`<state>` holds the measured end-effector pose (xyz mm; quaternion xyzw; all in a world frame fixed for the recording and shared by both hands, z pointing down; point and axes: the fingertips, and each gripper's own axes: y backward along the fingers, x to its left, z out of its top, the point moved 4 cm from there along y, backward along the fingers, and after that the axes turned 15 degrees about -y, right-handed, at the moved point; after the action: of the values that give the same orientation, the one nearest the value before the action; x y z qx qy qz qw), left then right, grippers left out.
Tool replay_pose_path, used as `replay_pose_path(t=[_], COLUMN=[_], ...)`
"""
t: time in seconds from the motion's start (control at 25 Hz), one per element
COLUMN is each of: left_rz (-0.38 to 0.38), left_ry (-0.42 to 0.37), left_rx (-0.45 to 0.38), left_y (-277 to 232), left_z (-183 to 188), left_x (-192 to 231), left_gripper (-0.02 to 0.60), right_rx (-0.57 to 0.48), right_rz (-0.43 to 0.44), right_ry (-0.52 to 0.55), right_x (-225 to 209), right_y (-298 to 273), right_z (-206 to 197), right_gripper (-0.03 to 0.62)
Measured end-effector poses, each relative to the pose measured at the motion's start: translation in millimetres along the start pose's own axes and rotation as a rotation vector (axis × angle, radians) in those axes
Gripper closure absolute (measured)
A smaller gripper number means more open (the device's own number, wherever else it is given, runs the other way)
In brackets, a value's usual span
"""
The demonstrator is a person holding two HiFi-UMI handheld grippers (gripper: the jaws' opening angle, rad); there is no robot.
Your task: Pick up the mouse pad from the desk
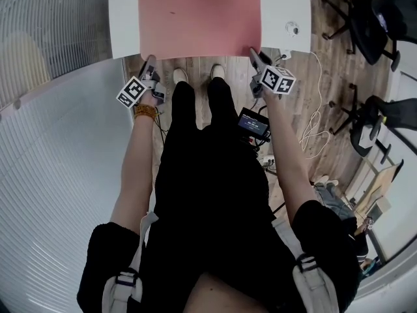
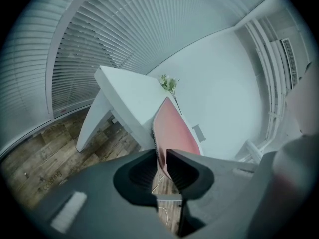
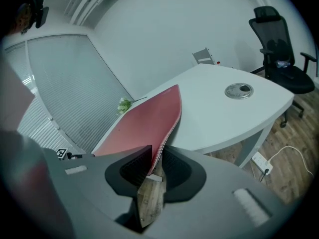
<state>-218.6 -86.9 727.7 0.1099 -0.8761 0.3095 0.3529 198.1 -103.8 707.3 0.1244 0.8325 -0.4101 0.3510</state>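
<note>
In the head view, the pink mouse pad [image 1: 199, 18] is seen lying on the white desk [image 1: 287, 5], its near corners met by the left gripper [image 1: 150, 60] and the right gripper [image 1: 253, 52]. In the left gripper view, the jaws are clamped on one corner of the mouse pad. In the right gripper view, the jaws are pressed onto the other corner, which is raised off the desk.

The person wears a black short-sleeved top [image 1: 208, 201], black trousers [image 1: 186, 106] and pale shoes [image 1: 180, 75]. An orange band [image 1: 145, 111] circles the left wrist, and grey straps [image 1: 311, 280] cross the shoulders. A small black box [image 1: 253, 124], possibly with a screen, sits at the right hip.
</note>
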Motion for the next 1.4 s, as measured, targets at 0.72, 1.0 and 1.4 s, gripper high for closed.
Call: replay_pose_path(t=[0.72,1.0,1.4], left_rz=[-0.075,-0.058,-0.099], left_ry=[-0.127,-0.31,-0.388], left_rx=[0.026,0.081,0.035], left_y=[29,39,54], left_z=[20,33,44], left_x=[-44,-61,-96], left_gripper=[0.568,0.568,0.568], right_rx=[0.206,0.247,0.199], right_rz=[-0.016,-0.012,0.015], right_ry=[0.39,0.578,0.67], right_x=[27,45,74], right_y=[20,29,50], right_z=[-8,-6,-6], right_gripper=[0.514,0.511,0.511])
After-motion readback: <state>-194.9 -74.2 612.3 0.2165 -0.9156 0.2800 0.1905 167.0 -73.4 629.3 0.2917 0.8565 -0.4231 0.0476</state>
